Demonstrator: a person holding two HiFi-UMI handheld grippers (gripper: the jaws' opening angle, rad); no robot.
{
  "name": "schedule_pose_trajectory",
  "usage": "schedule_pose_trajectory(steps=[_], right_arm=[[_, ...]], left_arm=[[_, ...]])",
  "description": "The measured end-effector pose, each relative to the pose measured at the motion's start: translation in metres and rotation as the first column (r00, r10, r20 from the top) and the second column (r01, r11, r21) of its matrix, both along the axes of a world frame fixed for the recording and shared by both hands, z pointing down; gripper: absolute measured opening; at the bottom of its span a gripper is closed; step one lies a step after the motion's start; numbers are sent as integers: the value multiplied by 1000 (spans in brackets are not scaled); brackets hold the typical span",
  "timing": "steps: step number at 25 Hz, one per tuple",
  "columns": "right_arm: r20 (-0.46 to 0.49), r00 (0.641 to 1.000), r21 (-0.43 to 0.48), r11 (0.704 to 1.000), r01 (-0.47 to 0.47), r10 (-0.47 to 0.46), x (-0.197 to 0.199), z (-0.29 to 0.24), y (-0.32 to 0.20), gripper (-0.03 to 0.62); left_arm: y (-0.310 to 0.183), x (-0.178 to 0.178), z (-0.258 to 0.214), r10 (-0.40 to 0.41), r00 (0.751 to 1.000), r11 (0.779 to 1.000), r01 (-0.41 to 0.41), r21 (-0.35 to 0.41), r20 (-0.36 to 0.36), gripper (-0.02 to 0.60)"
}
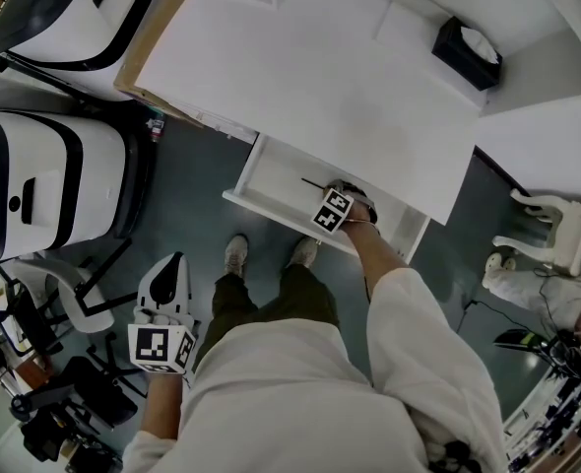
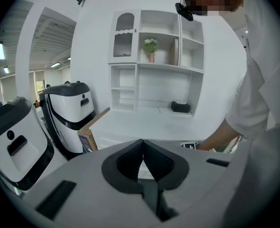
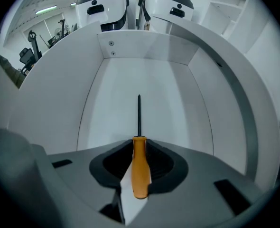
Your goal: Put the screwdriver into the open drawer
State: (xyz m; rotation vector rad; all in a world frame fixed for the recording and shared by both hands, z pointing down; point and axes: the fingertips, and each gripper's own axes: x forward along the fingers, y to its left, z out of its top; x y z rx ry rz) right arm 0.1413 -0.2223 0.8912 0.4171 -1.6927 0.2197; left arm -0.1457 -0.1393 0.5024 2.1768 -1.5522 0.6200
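My right claw (image 3: 139,145) is parted inside the drawer (image 3: 173,108), the orange-handled screwdriver (image 3: 140,171) loose between its jaws, shaft pointing ahead. My left claw (image 2: 143,145) is closed, empty.

Bright, even indoor light fills all three views. Ceiling strip lights (image 2: 0,51) glow at the left edge of the left gripper view. In the head view the white desktop (image 1: 320,77) is nearly washed out, while the floor (image 1: 187,180) stays dark. The drawer (image 3: 144,80) shows only soft, faint shadows inside. Both gripper views bend strongly and fall to black in the corners, and the parts nearest the lens look soft.
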Motion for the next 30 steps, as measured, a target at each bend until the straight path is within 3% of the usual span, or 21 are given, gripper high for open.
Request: schedule_pose_trajectory(steps=[6, 21, 27, 30], right_arm=[[12, 1000, 1, 1000, -3, 3, 1, -3, 3, 125], [94, 991, 106, 989, -101, 91, -2, -53, -5, 117], [151, 978, 165, 972, -168, 144, -3, -90, -7, 112], [216, 952, 191, 947, -258, 216, -1, -117, -11, 101]], left_arm=[[1, -2, -1, 0, 1000, 1000, 0, 2, -1, 5], [-8, 7, -10, 71, 997, 996, -69, 49, -37, 5], [-15, 16, -16, 126, 990, 990, -121, 77, -60, 5], [-20, 24, -19, 163, 984, 983, -156, 92, -73, 5]])
